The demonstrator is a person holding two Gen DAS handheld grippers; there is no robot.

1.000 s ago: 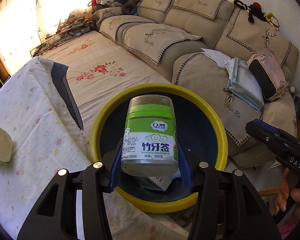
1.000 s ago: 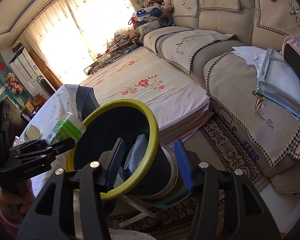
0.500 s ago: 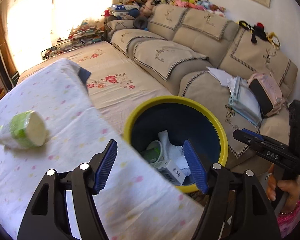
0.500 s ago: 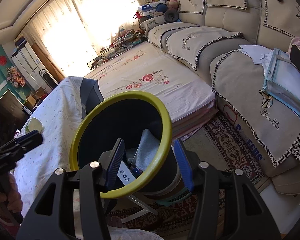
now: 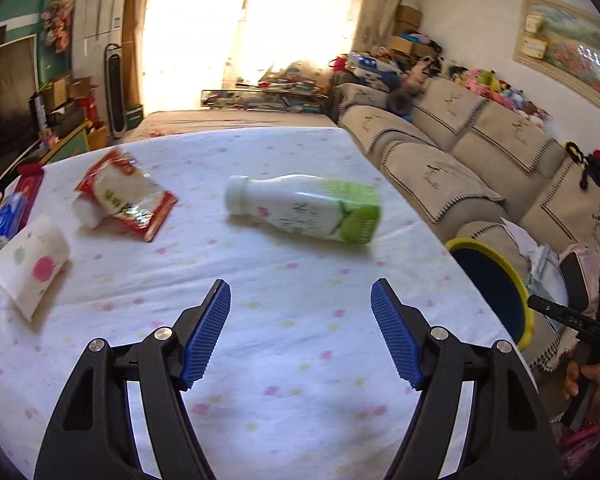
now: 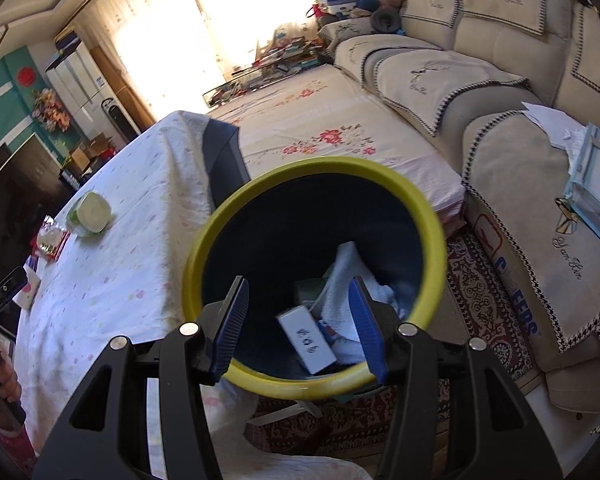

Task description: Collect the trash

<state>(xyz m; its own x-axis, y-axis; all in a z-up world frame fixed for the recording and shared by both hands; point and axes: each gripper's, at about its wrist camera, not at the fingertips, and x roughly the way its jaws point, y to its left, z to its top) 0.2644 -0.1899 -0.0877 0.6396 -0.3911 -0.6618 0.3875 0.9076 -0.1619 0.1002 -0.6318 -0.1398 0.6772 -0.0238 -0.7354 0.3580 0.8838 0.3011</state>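
My left gripper (image 5: 300,312) is open and empty above the table. A white bottle with a green label (image 5: 306,210) lies on its side beyond it. A red snack packet (image 5: 126,196) and a dotted tissue pack (image 5: 30,266) lie to the left. My right gripper (image 6: 298,312) is open and empty, hovering over the yellow-rimmed bin (image 6: 432,216), which holds a white box (image 6: 306,340) and crumpled cloth (image 6: 344,276). The bin also shows in the left wrist view (image 5: 518,280) at the table's right edge.
The table (image 5: 284,360) carries a white dotted cloth. A beige sofa (image 5: 472,148) runs along the right, with papers and a pink bag. A low bed with a floral cover (image 6: 320,132) stands behind the bin. A patterned rug (image 6: 480,292) lies below.
My left gripper dropped the green toothpick jar into the bin, opened, and swung left over the table toward the bottle. My right gripper moved up over the bin's mouth.
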